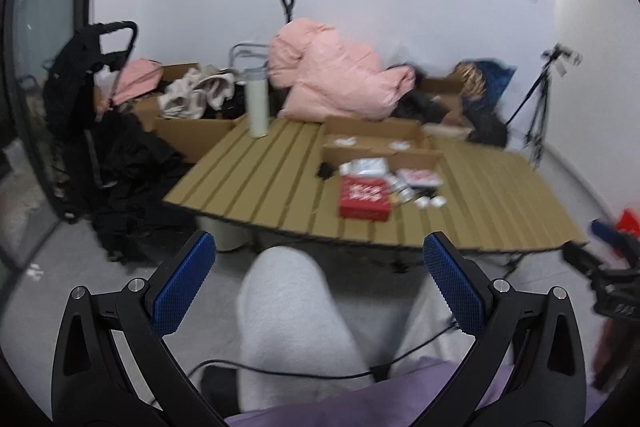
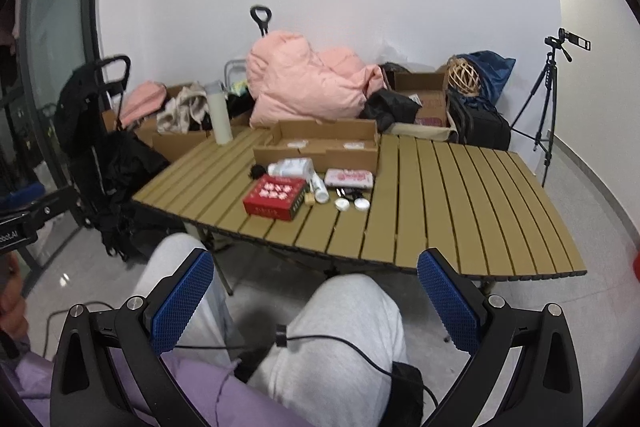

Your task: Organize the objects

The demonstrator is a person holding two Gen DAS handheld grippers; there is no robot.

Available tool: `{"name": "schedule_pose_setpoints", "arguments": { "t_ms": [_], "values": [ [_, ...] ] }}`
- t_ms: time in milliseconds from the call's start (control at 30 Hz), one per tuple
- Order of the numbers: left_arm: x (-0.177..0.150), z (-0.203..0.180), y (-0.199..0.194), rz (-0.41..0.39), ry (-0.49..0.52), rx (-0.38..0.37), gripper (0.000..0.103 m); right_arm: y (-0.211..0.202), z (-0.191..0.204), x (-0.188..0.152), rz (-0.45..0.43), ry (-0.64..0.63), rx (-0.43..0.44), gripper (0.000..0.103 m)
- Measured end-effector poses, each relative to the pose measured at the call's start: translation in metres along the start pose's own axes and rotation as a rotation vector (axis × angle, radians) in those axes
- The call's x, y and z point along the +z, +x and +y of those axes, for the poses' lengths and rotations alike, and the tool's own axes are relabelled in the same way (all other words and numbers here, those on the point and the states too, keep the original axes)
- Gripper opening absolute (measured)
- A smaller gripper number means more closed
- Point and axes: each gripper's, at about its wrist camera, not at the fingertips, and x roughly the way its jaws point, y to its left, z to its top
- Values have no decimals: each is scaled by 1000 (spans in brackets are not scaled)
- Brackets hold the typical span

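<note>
A slatted wooden table point(image 2: 460, 203) holds a red box point(image 2: 274, 201), a pink pouch point(image 2: 349, 177), a white bottle point(image 2: 320, 189), two small white jars point(image 2: 352, 203) and an open cardboard box point(image 2: 320, 143). The red box point(image 1: 364, 202) and cardboard box point(image 1: 376, 141) also show in the left wrist view. My left gripper point(image 1: 320, 259) is open and empty, held over my lap well short of the table. My right gripper point(image 2: 316, 275) is open and empty, also over my knees in front of the table edge.
A tall white flask point(image 2: 219, 115) stands at the table's far left corner. Behind the table lie a pink quilt point(image 2: 308, 87), cardboard boxes with clothes point(image 2: 180, 111) and bags. A black stroller point(image 2: 100, 115) stands at left, a tripod with a camera point(image 2: 548, 99) at right.
</note>
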Motion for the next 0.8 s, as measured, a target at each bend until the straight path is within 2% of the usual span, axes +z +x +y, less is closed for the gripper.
{"name": "schedule_pose_setpoints", "arguments": {
  "t_ms": [67,167,267,367,467,567,633,700,767,800],
  "values": [
    [-1,3,-4,-25,-25,-11,103,-2,1,-1,-32,-14,23,103],
    [-2,-4,-1,-14,36,19,103,6,3,-5,-26,-36,114,103],
    [-5,-12,5,-13,81,54,103,28,5,-12,94,-48,182,103],
    [-5,-14,17,7,99,67,103,43,3,-20,135,-65,164,103],
    [0,-12,46,66,125,62,103,58,-7,-26,153,-46,133,103],
    [9,-8,88,130,163,-12,103,89,-13,-23,204,-62,138,103],
    [22,-8,124,143,195,-9,103,107,-15,-18,209,-73,132,94],
    [30,-10,153,141,230,-26,103,131,-16,-6,217,-89,135,78],
    [33,-13,191,127,271,-54,102,152,-17,6,209,-90,139,75],
    [33,-14,211,130,279,-43,100,166,-18,12,214,-79,154,75]
  ]
}}
